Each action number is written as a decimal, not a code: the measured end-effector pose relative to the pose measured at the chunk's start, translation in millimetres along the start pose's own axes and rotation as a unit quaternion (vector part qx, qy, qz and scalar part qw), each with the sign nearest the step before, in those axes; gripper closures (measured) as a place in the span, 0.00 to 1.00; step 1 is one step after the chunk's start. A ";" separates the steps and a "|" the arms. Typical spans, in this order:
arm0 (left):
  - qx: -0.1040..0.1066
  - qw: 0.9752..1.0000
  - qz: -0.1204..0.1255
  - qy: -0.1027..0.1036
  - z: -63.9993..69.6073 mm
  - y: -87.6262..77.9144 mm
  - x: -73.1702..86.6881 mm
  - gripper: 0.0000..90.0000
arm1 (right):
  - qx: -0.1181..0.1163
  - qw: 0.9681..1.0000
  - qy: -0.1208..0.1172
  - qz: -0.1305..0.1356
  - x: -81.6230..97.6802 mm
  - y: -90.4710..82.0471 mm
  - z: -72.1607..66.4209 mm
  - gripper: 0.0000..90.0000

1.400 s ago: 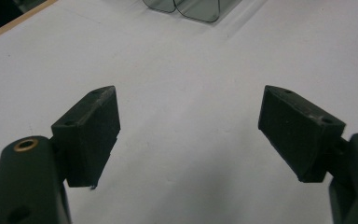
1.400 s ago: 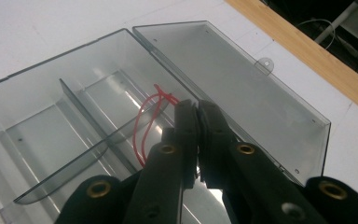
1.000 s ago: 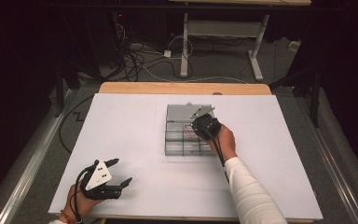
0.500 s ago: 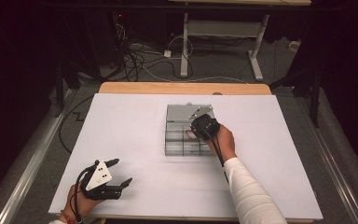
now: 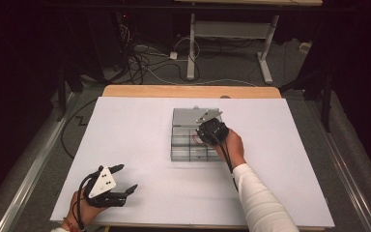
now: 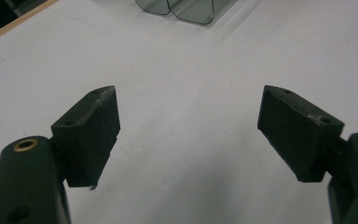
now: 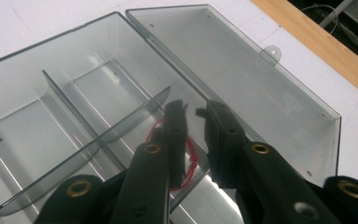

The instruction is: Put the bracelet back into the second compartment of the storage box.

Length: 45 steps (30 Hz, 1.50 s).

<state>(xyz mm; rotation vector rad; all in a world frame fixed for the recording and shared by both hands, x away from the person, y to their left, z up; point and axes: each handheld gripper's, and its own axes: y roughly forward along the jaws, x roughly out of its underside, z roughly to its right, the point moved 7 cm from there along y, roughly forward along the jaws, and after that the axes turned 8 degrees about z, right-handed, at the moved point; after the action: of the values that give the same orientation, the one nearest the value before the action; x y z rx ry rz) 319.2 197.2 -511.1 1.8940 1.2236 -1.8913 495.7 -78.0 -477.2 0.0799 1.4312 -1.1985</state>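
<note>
The right gripper (image 7: 196, 116) has just been opening; its jaws stand slightly apart, gripping nothing, over a red band (image 7: 191, 156) lying in the box (image 7: 98, 88) compartment at lower centre. Lift straight up, clear of the dividers. The left gripper (image 6: 189, 121) rests released.

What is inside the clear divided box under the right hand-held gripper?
A red elastic band lies in the compartment of the clear box below the right hand-held gripper, whose jaws have just been opening. The jaws cover part of it. The other compartments in view look empty.
</note>
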 end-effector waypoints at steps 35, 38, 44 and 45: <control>-0.006 1.000 -0.009 0.004 -1.6 -1.8 3.6 0.22 | 0.021 0.997 0.029 0.065 -14.4 -28.7 7.5 0.53; -0.006 1.000 -0.009 0.004 -1.5 -1.7 3.8 0.22 | 0.025 0.997 0.034 0.070 -15.0 -30.1 8.5 0.45; -0.005 1.000 -0.010 0.003 -1.2 -1.5 3.9 0.22 | 0.039 0.994 0.046 0.088 -15.8 -33.9 12.2 0.32; -0.005 1.000 -0.009 0.004 -1.3 -1.7 3.8 0.22 | 0.044 0.994 0.047 0.091 -16.0 -34.5 13.1 0.30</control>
<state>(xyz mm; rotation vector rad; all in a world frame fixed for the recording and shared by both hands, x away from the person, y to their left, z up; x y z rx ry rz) 318.4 200.7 -513.6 1.8936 1.2545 -1.8840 486.8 -93.7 -441.3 0.3241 1.4207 -1.1186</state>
